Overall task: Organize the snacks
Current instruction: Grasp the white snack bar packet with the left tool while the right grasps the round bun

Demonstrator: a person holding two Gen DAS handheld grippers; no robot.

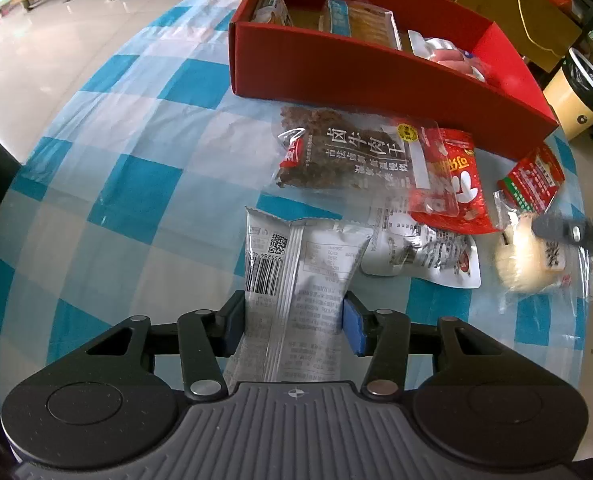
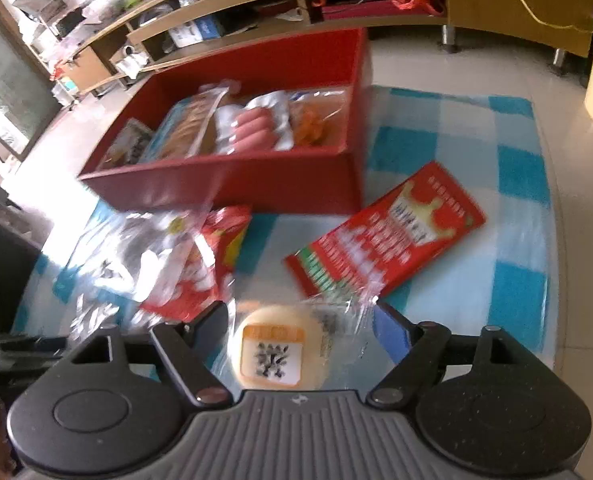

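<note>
- The left gripper (image 1: 292,320) is clamped on a silver snack packet (image 1: 296,280), which is pressed between both pads above the checked tablecloth (image 1: 136,184).
- The right gripper (image 2: 300,328) is held apart around a round bun in clear wrap (image 2: 276,348); no pad is seen touching it.
- A red flat packet (image 2: 388,232) lies just beyond the bun.
- Farther off, a red box (image 2: 232,184) is seen holding sausages (image 2: 252,128) and other packets.

You have a blue-and-white checked tablecloth (image 1: 136,184) under everything. At its far edge the box (image 1: 376,76) is red. Near that box lie a dark brown meat packet (image 1: 336,156) with black lettering and a red bag (image 1: 456,184); your silver wrapper (image 1: 296,264) carries a black barcode, and the bun (image 2: 276,344) is pale yellow.
</note>
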